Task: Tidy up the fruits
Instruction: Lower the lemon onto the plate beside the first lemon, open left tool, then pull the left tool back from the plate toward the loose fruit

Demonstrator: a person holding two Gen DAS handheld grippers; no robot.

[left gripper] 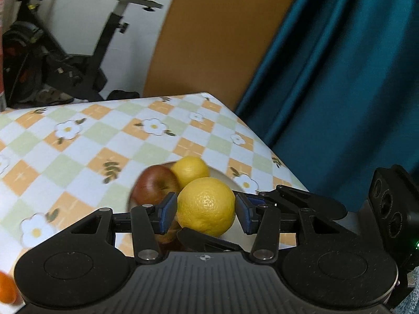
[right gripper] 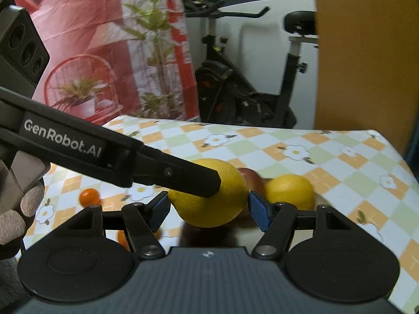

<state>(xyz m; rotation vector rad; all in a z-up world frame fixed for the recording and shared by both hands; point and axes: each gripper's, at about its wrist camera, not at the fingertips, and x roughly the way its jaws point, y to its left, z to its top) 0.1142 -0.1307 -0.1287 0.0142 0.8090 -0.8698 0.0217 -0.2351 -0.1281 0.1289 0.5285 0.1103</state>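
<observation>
My left gripper [left gripper: 206, 208] is shut on a yellow lemon [left gripper: 207, 205], held just above a white plate [left gripper: 230, 180]. On the plate lie a red apple [left gripper: 154, 183] and a second lemon [left gripper: 191, 168]. In the right wrist view the same held lemon [right gripper: 230, 198] sits between the blue pads of my right gripper [right gripper: 208, 209], which stands open around it; a small gap shows at the left pad. The left gripper's finger [right gripper: 183, 178] crosses in front of the lemon. The apple [right gripper: 251, 176] and the second lemon [right gripper: 289, 189] lie behind.
A checkered floral tablecloth [left gripper: 91, 141] covers the table. A small orange [right gripper: 89, 196] lies at the left, another orange [left gripper: 7, 290] at the near left edge. An exercise bike [right gripper: 248, 83] and a teal curtain [left gripper: 340, 91] stand beyond the table.
</observation>
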